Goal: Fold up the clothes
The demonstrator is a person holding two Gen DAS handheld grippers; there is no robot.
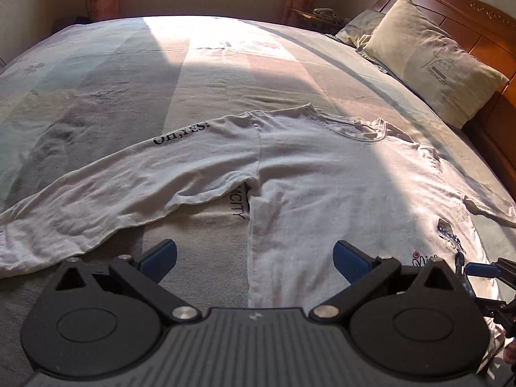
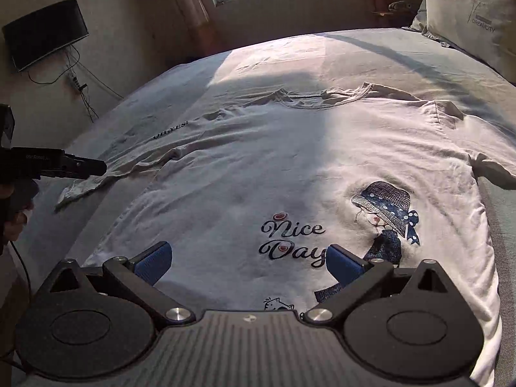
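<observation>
On the bed (image 1: 96,64), a white T-shirt (image 2: 258,167) lies flat.

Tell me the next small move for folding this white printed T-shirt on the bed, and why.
Probably bring the left gripper down onto the white printed T-shirt's long left sleeve to fold it inward. The shirt lies flat, print up, on the bed, nothing folded yet. Both the left gripper and the right gripper are open and empty, and that sleeve stretches farthest outward, so it looks like the natural first fold.
</observation>
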